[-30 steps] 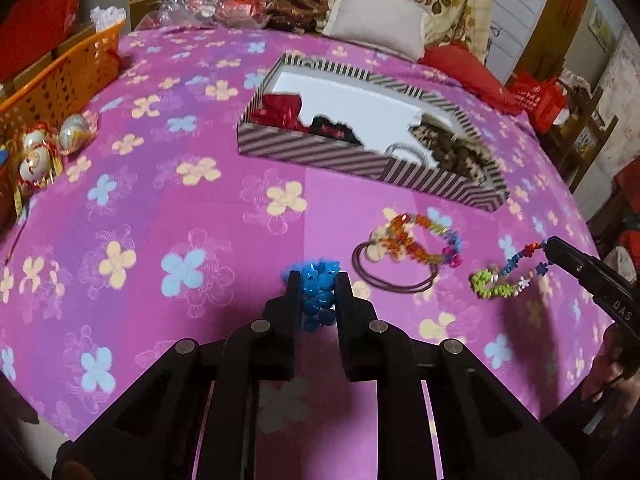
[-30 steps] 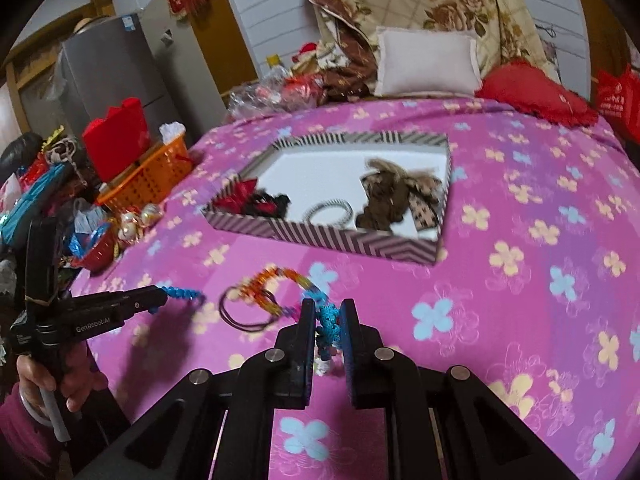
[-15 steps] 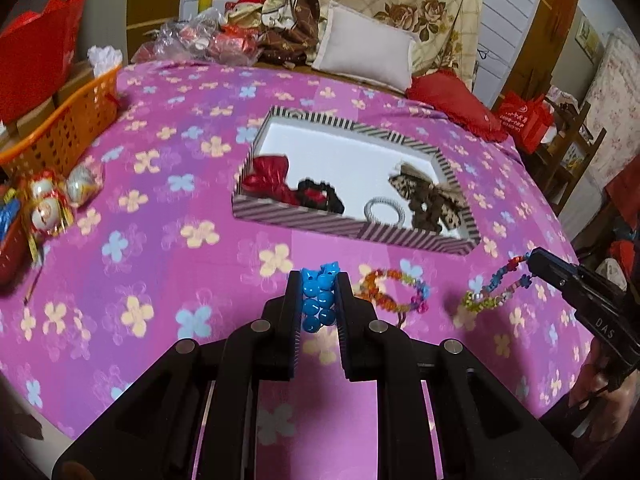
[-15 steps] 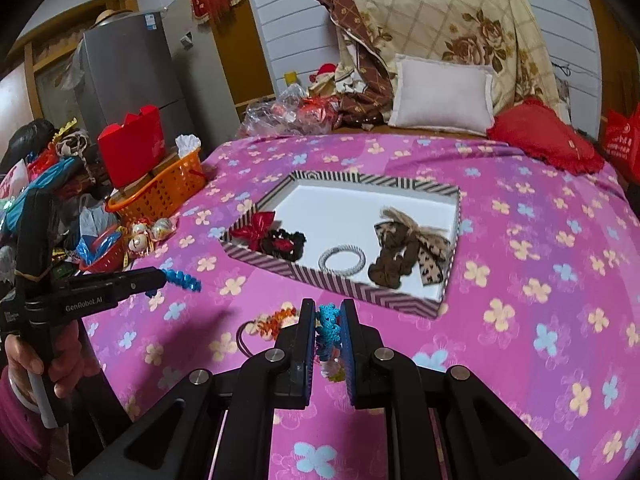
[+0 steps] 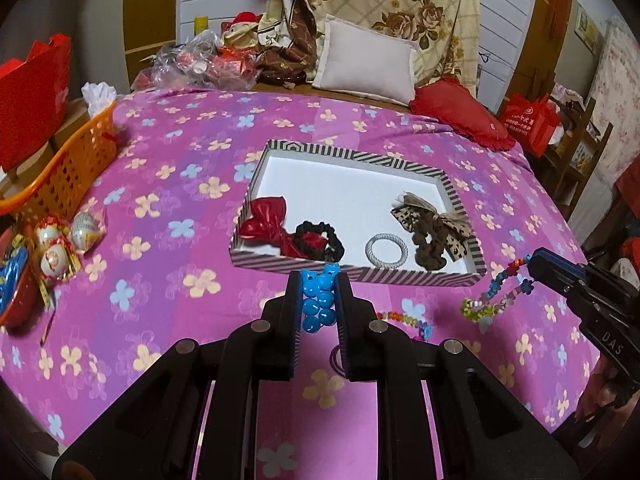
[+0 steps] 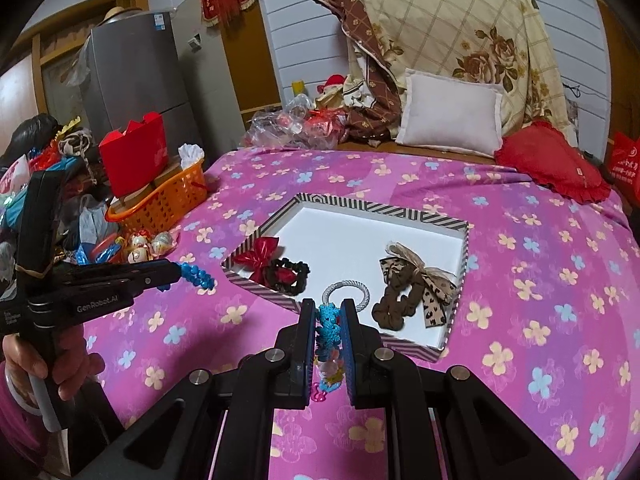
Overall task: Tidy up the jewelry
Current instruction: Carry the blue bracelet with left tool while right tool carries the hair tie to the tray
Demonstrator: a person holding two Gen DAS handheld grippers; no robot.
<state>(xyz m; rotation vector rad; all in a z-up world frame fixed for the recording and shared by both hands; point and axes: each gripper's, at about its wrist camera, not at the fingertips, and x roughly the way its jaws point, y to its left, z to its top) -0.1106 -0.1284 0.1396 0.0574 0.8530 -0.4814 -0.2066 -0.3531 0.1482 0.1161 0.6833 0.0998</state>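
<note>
My left gripper is shut on a blue bead bracelet, held above the pink bedspread just short of the striped box. My right gripper is shut on a multicoloured bead bracelet that hangs down; it also shows in the left wrist view. The box holds a red bow, a black-and-red scrunchie, a white ring and a leopard bow scrunchie. A colourful bracelet and a brown hair band lie on the bed, partly hidden by my left fingers.
An orange basket and wrapped ornaments sit at the bed's left edge. A white pillow, red cushion and plastic bags lie at the back. The flowered bedspread surrounds the box.
Both grippers have risen from the bedspread with their bracelets and moved toward the box. The colourful bracelet and brown band stayed on the bed.
</note>
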